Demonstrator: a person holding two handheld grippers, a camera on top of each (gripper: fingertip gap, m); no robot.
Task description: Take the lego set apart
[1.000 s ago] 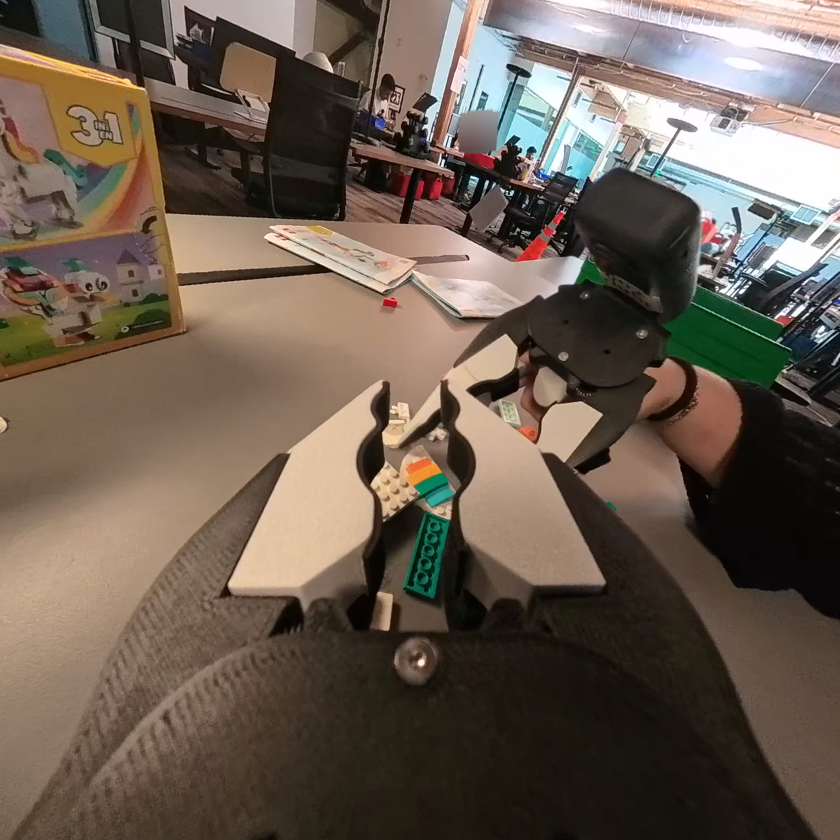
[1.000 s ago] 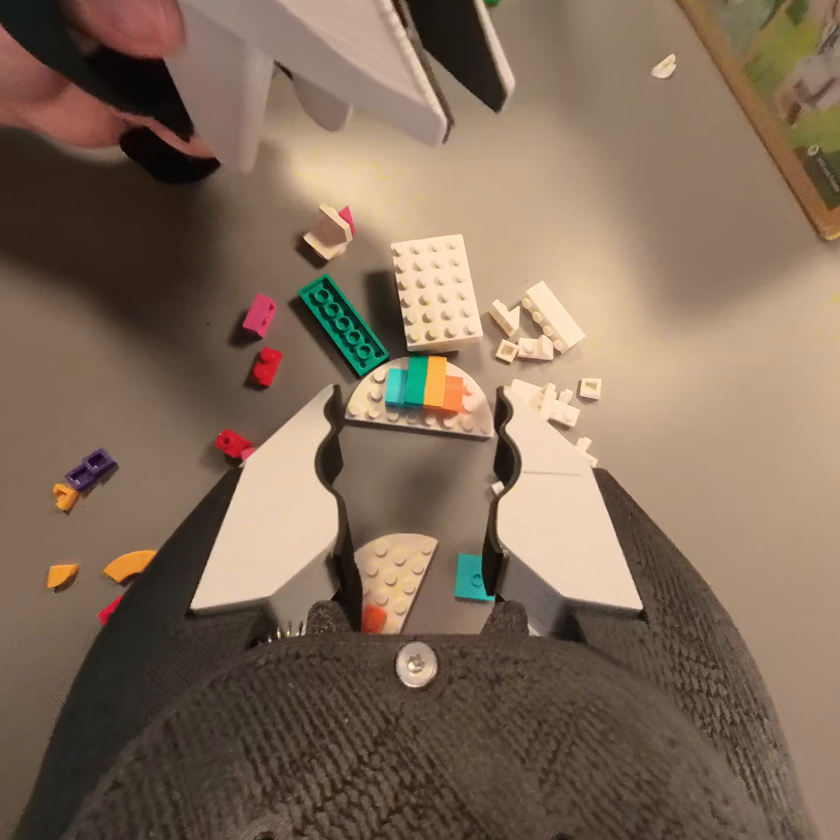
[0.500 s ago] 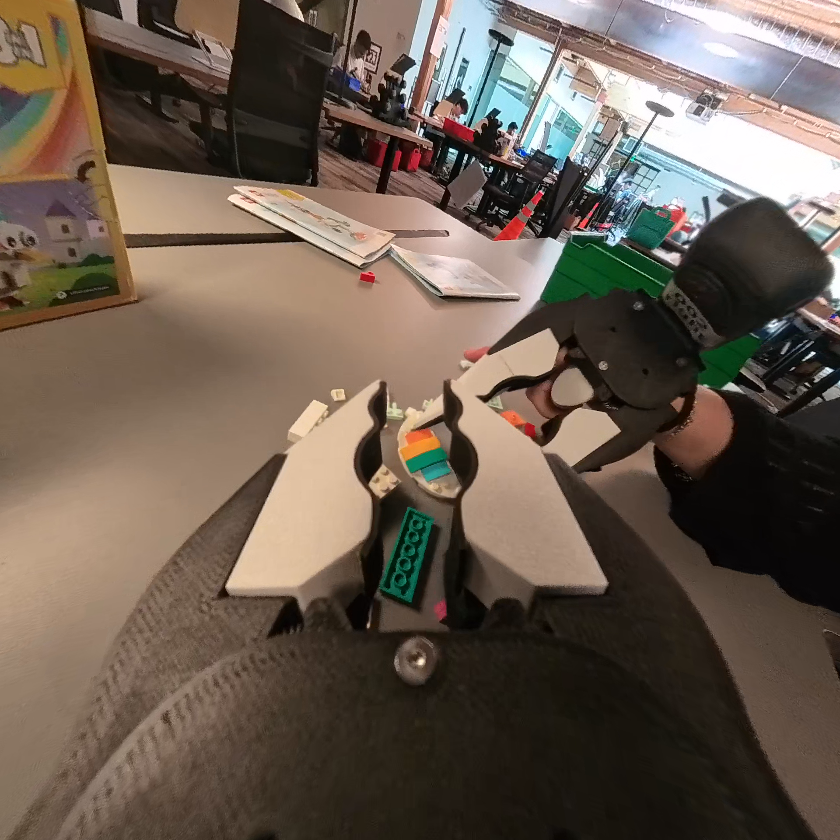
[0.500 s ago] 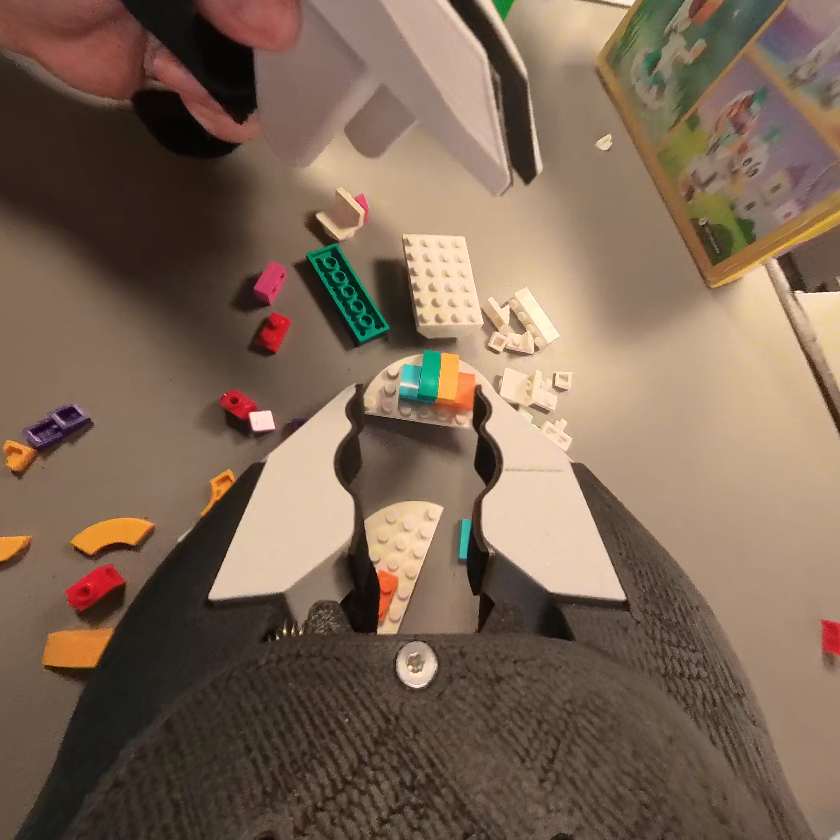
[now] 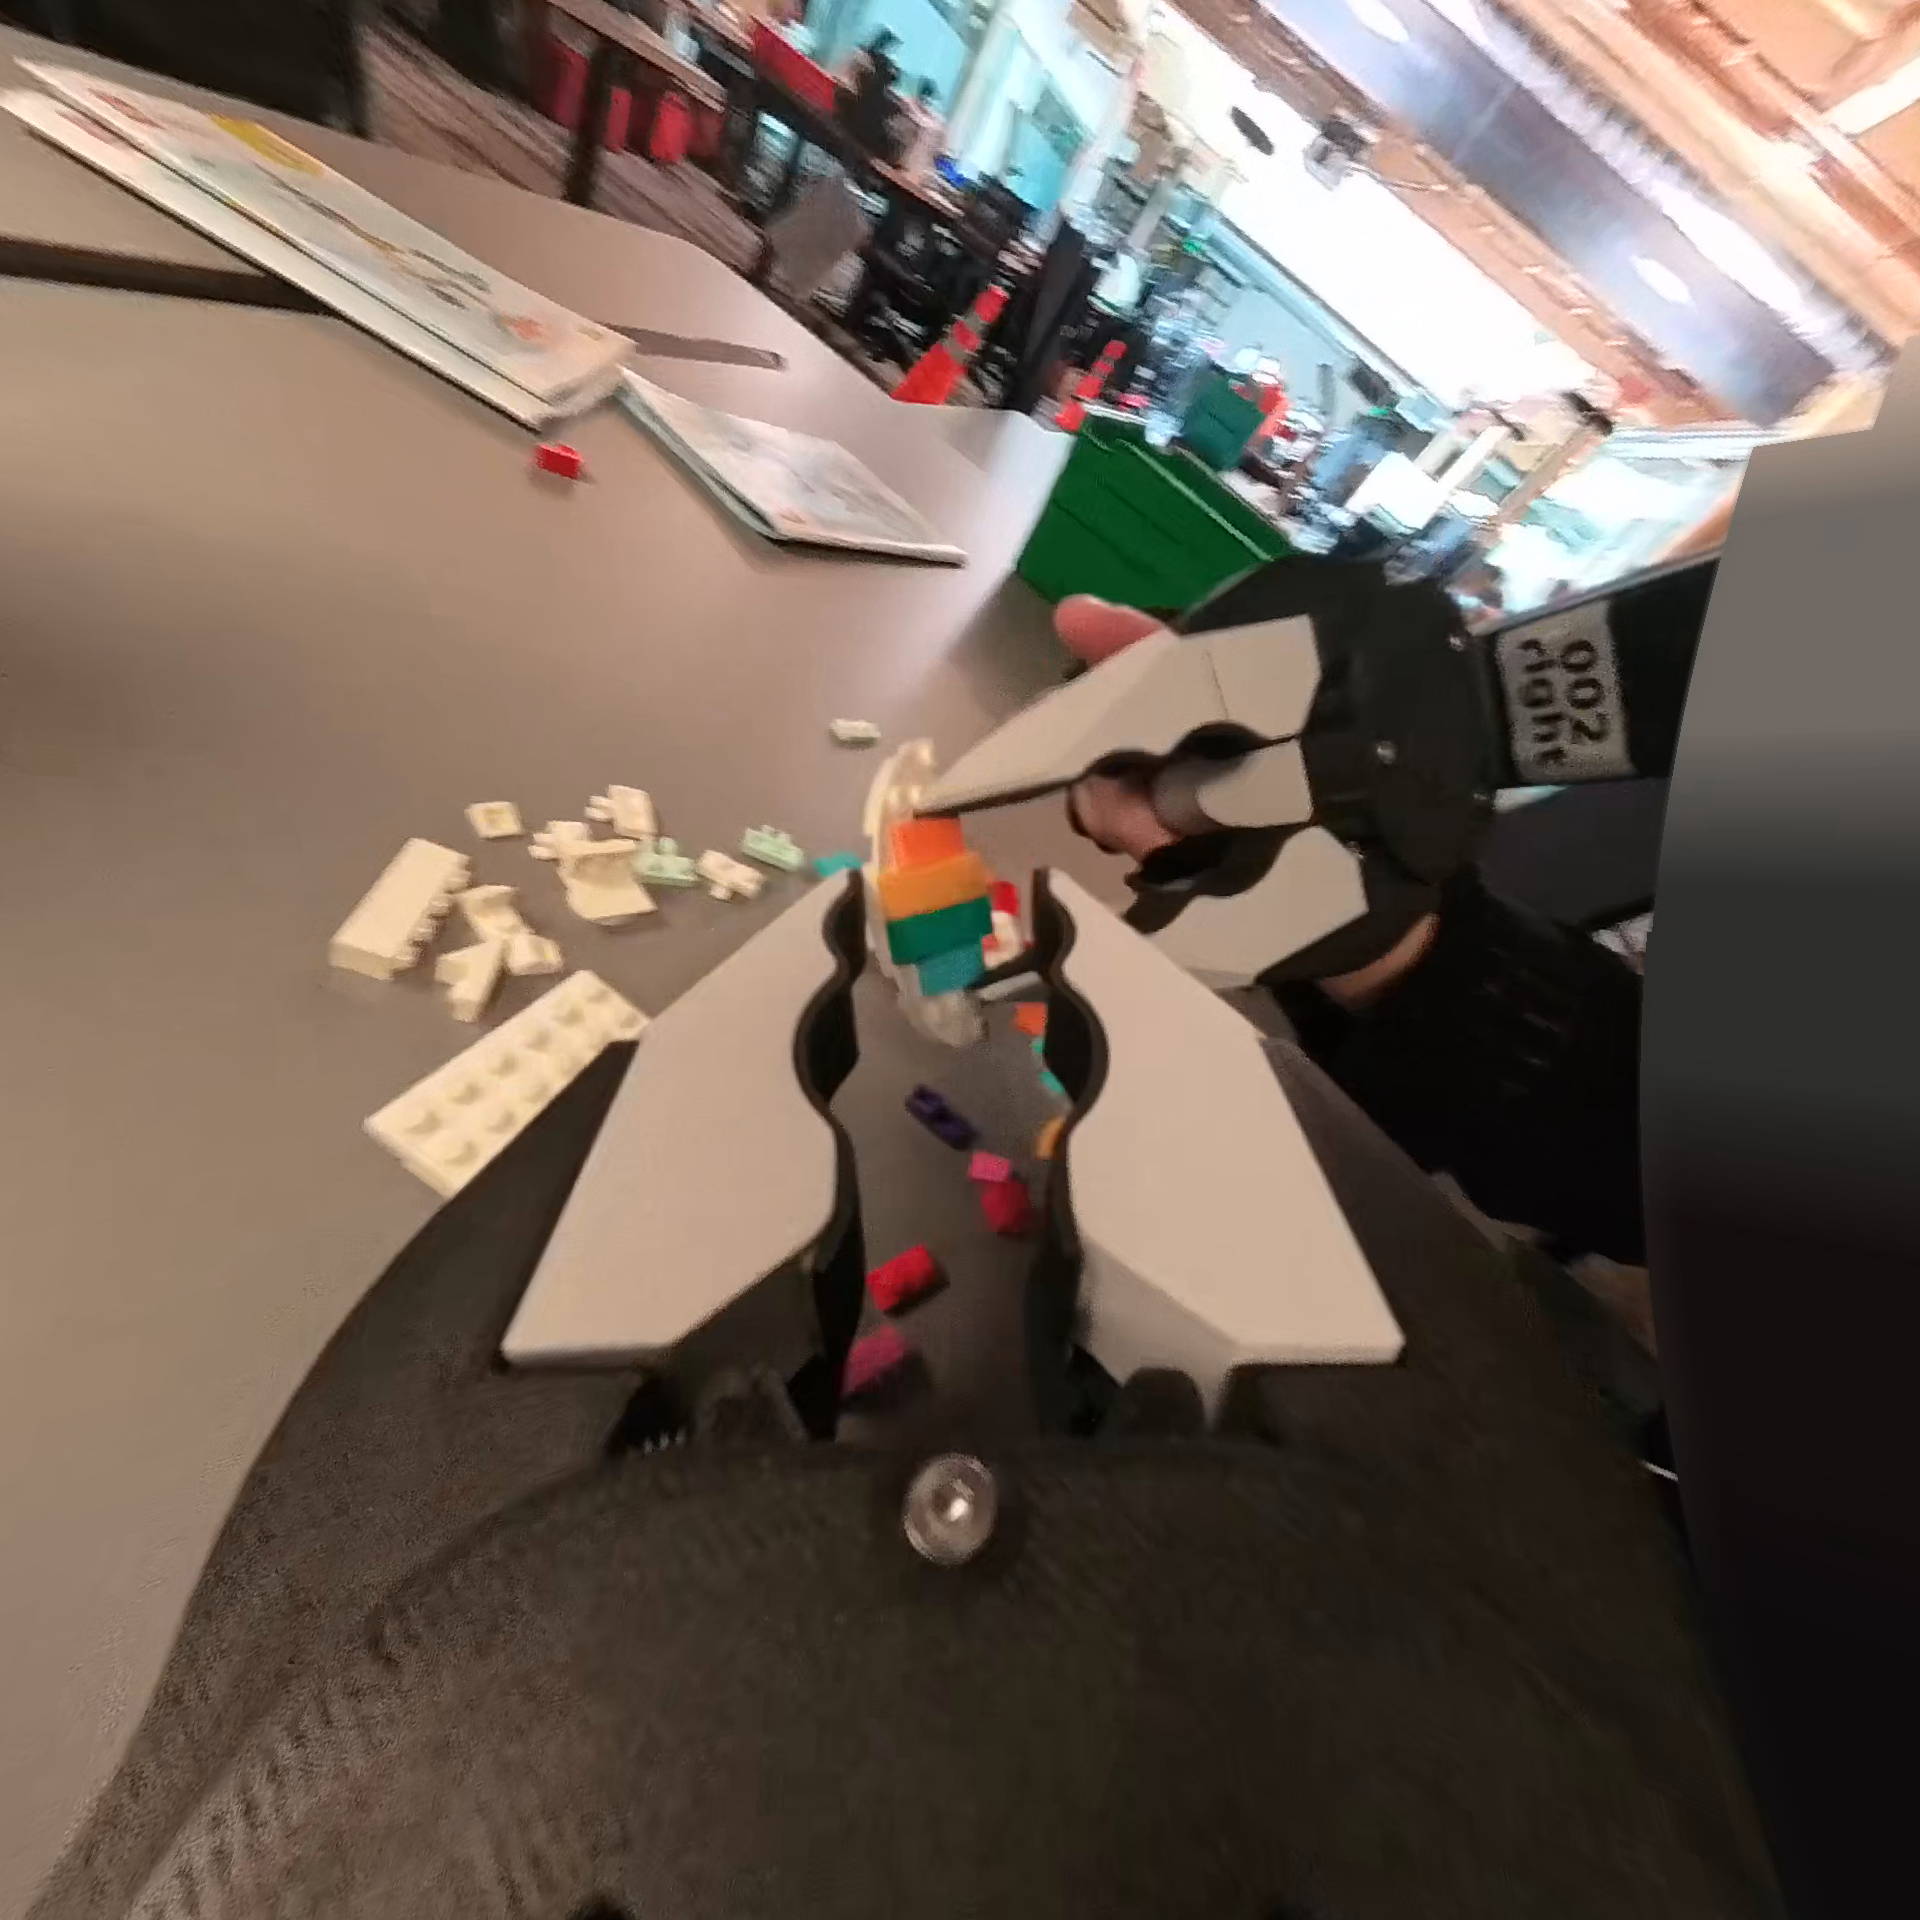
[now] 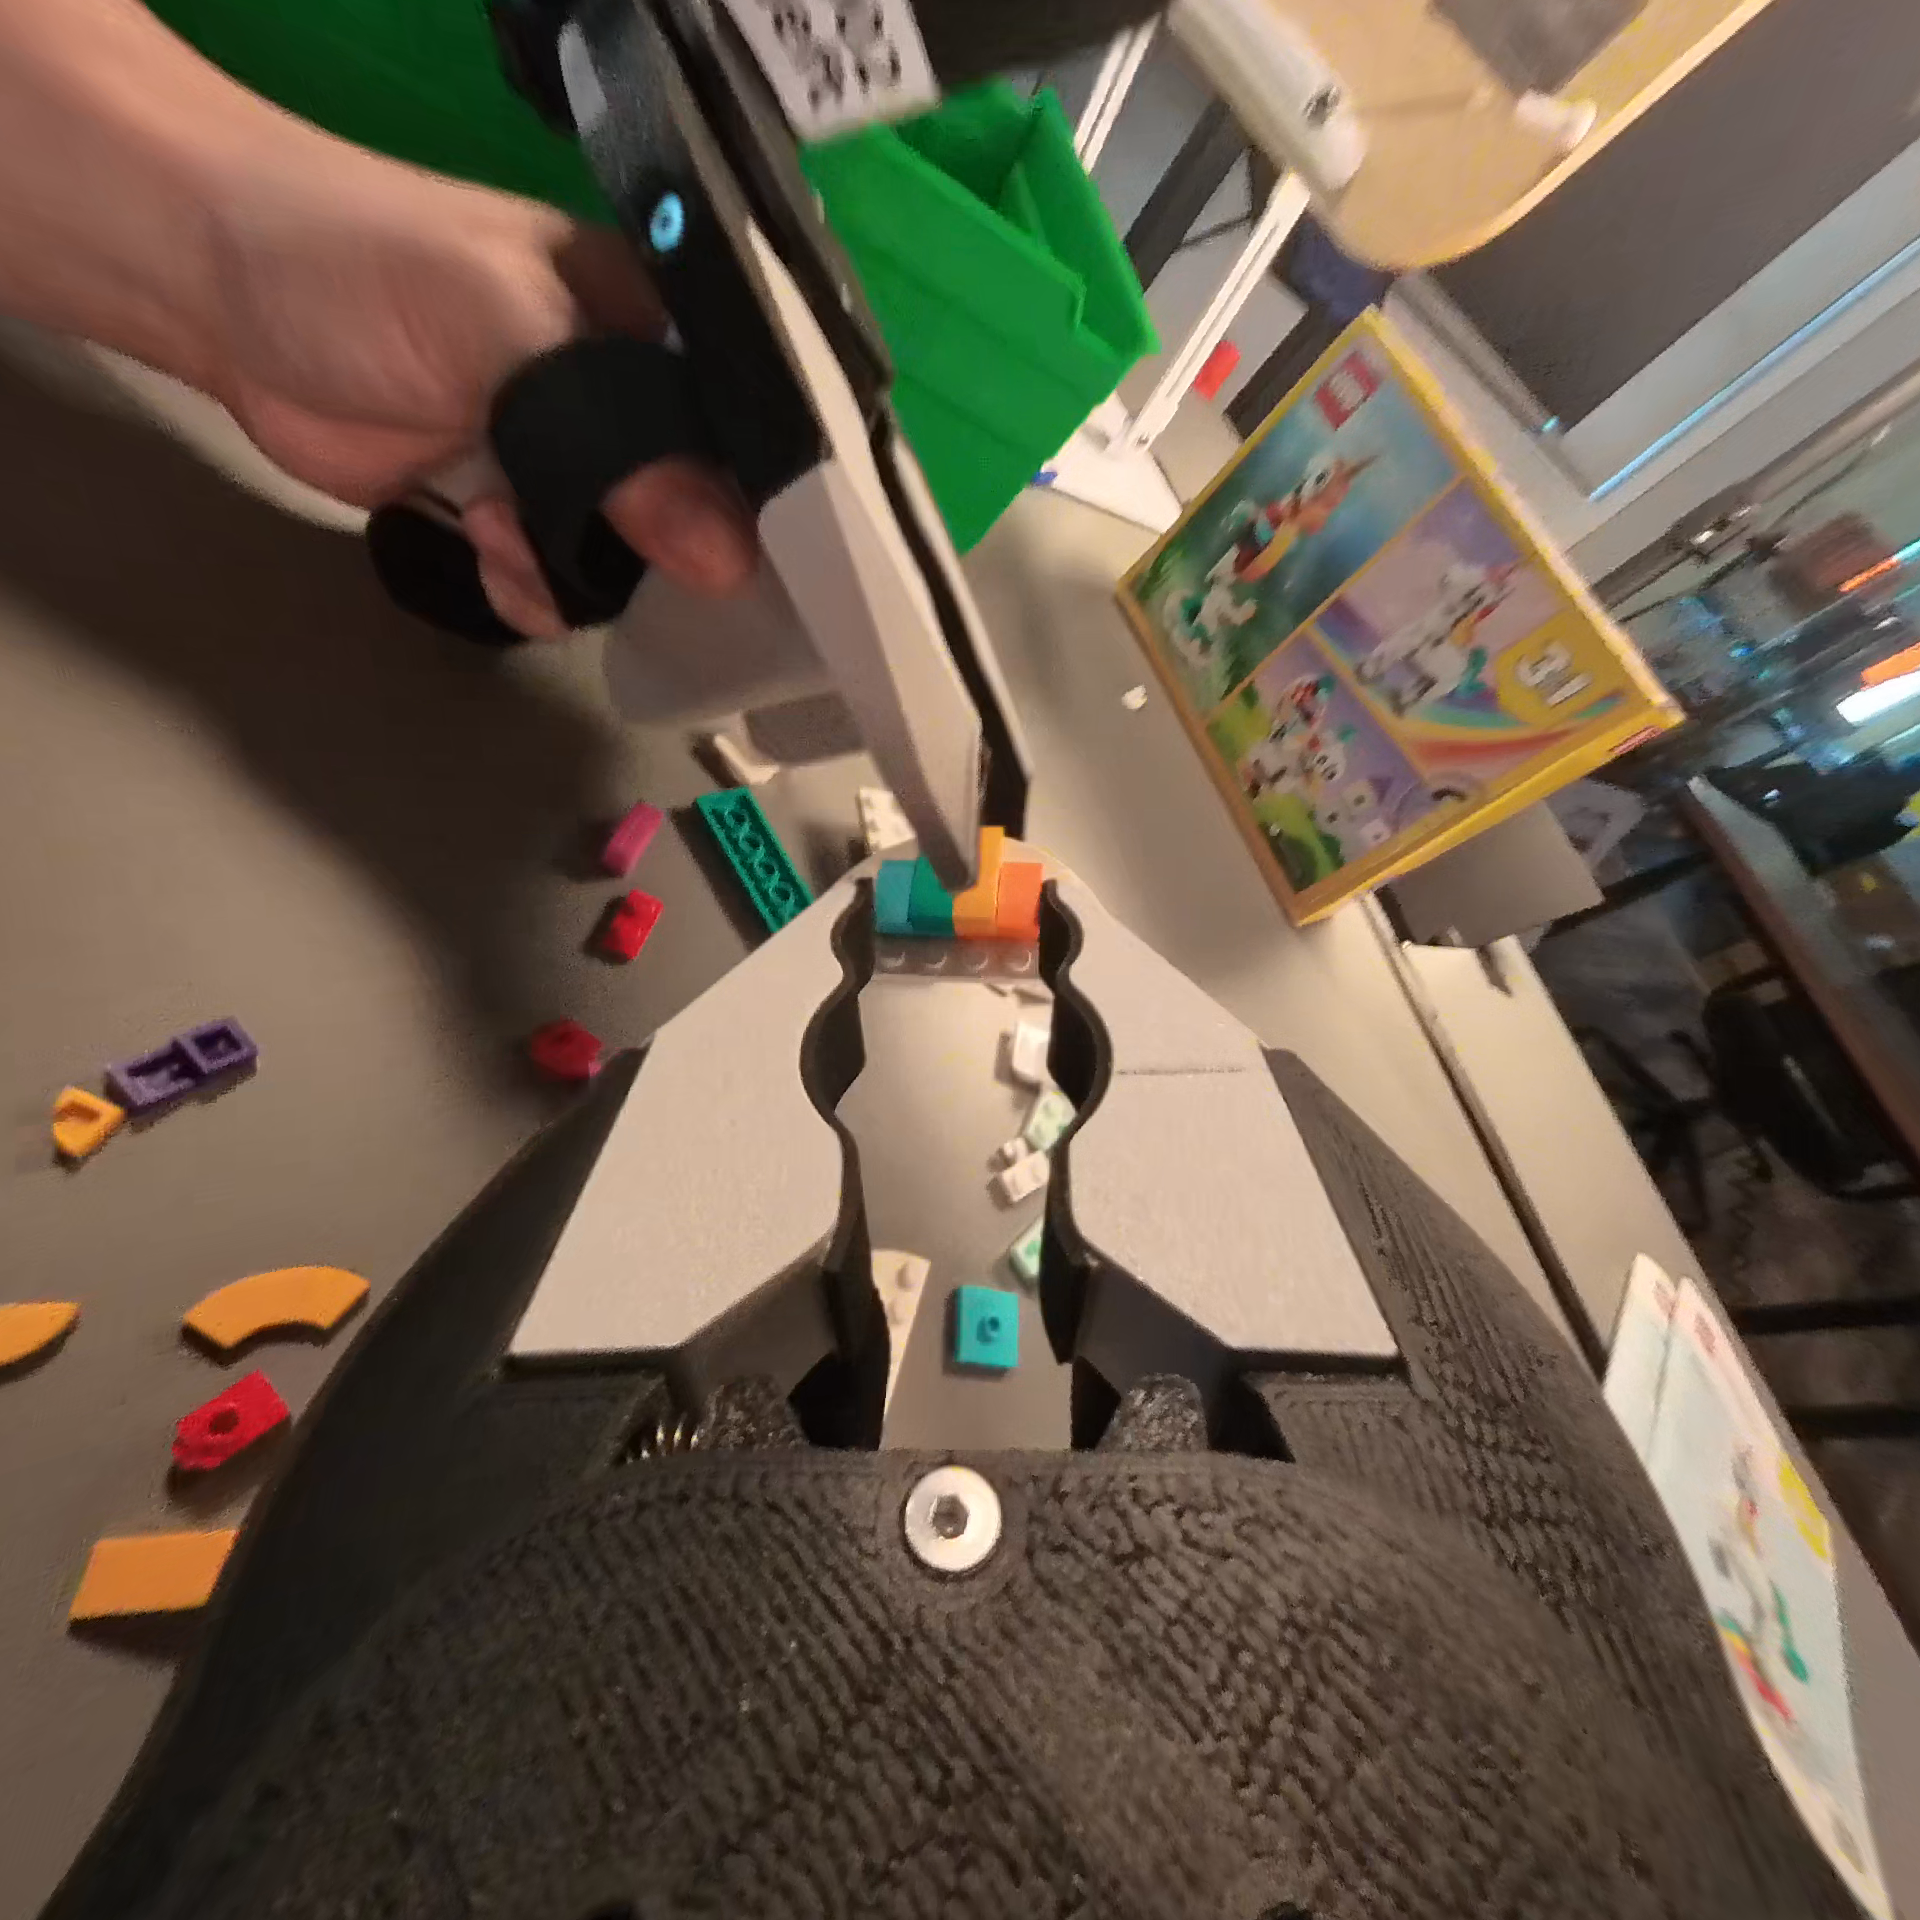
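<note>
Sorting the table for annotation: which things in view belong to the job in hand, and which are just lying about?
In the job:
- rainbow piece
- right gripper, holding it
- left gripper

Lying about:
- set box
- green bin
- booklets
- green strip
- white plate

Grey table point(image 5: 260, 644) carries two instruction booklets point(image 5: 343, 223), one overlapping the other. Green bin point(image 5: 1132, 530) just past table edge. Yellow-edged picture box point(image 6: 1382, 623) stands upright on table.
</note>
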